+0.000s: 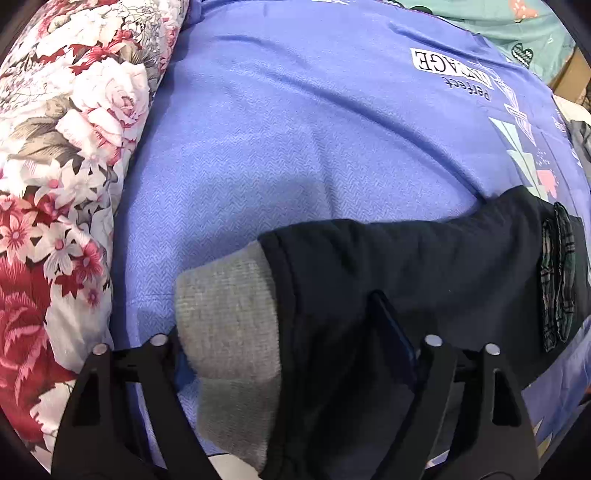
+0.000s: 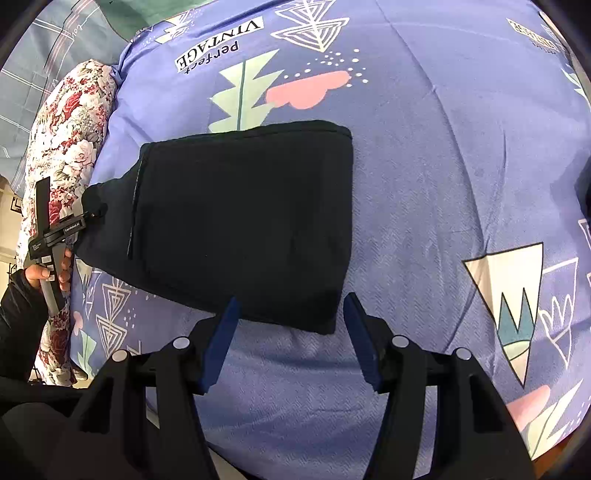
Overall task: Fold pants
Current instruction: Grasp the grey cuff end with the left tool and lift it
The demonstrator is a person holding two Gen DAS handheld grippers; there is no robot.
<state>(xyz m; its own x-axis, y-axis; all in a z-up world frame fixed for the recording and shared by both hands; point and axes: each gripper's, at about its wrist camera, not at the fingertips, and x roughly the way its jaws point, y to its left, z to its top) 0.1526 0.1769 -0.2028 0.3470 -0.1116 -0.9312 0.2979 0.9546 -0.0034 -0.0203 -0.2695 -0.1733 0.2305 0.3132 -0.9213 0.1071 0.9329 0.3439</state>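
The black pants [image 2: 243,218] lie folded on the purple bedsheet [image 2: 424,184], soft and limp; left hand-held gripper [image 2: 94,214] pinches their grey-lined edge; right hand-held gripper [image 2: 290,341] hovers wide open, empty, near their corner.

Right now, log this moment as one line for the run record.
pants: folded, flat on purple sheet | left gripper: shut on pants' left edge | right gripper: open, just short of near edge

A bed fills both views, covered by a periwinkle sheet [image 2: 424,184] printed with triangles, leaves and the words "Perfect VINTAGE". A rose-patterned quilt [image 1: 66,166] lies bunched along one side, and mint-green bedding [image 1: 517,22] shows beyond.
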